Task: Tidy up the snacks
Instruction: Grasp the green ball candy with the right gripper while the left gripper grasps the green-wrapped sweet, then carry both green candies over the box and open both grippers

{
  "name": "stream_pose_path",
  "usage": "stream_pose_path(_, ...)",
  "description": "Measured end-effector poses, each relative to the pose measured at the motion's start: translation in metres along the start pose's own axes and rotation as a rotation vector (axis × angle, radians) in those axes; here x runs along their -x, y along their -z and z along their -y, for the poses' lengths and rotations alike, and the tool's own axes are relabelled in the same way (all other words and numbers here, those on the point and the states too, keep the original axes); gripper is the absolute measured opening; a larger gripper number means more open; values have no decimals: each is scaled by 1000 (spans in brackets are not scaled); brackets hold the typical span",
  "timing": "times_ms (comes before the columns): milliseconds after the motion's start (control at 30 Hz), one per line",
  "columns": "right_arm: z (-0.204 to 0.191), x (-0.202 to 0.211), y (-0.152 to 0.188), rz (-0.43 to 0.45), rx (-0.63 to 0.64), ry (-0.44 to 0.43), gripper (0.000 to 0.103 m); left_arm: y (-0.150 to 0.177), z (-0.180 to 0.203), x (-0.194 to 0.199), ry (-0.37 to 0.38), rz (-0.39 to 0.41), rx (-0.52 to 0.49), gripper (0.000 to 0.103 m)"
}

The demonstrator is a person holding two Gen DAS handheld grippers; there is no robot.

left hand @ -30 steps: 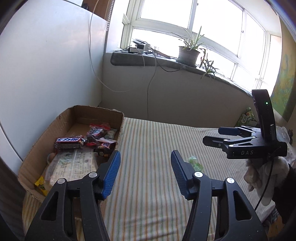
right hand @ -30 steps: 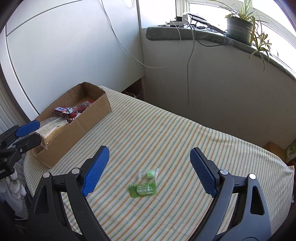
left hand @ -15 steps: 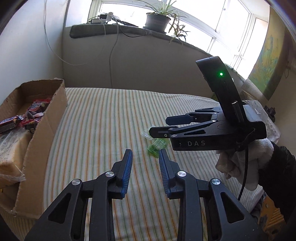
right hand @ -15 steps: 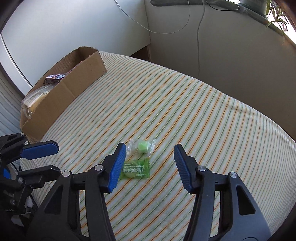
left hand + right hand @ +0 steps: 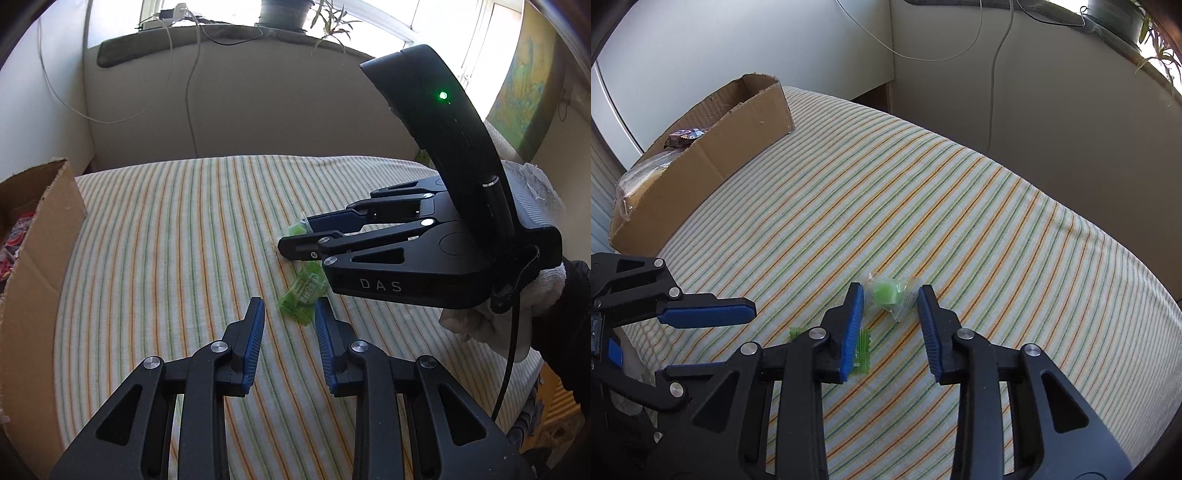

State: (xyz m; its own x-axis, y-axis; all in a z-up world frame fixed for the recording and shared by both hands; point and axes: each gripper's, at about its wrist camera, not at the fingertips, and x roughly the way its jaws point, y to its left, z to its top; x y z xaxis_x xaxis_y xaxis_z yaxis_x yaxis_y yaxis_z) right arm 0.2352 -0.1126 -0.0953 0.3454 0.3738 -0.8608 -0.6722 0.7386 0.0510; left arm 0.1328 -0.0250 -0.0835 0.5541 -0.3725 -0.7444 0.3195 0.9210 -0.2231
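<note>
Two small snacks lie on the striped cloth. A flat green packet point(image 5: 303, 295) lies just ahead of my left gripper point(image 5: 289, 314), which is open with its jaws a little apart; the packet's edge shows beside my right finger in the right wrist view point(image 5: 863, 350). A clear wrapper with a green candy point(image 5: 888, 293) lies between the open jaws of my right gripper point(image 5: 891, 301), not pinched. In the left wrist view the right gripper point(image 5: 295, 242) hovers over the candy point(image 5: 297, 229). The left gripper point(image 5: 713, 315) shows at the left of the right wrist view.
A cardboard box point(image 5: 713, 147) holding several wrapped snacks stands at the left end of the table point(image 5: 960, 206); its corner shows in the left wrist view point(image 5: 44, 229). A wall with hanging cables and a windowsill with potted plants lie behind.
Both grippers have come down toward the two green snacks. The right jaws have narrowed around the candy. The left gripper has swung right from the box and narrowed.
</note>
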Motion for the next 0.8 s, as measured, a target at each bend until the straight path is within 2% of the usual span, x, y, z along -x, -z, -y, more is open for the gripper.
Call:
stream_pose_path(67, 8, 2, 1, 1, -17, -10, 20, -5, 2, -6, -6, -5, -17, 25)
stream_pose_path(300, 39, 11, 13, 14, -97, -12, 20, -16, 20, -27, 8, -41, -115, 25)
stream_pose_path(600, 52, 19, 24, 22, -124, -5, 20, -21, 35, -50, -60, -60, -181, 28)
stream_pose_path(667, 52, 20, 24, 25, -131, -4, 20, -20, 39, -52, -75, -55, -197, 27)
stream_pose_path(733, 53, 21, 26, 27, -140, -4, 20, -14, 44, -49, -83, -49, -201, 20)
stream_pose_path(800, 53, 23, 29, 30, -149, -2, 20, -13, 43, -49, -75, -48, -179, 20)
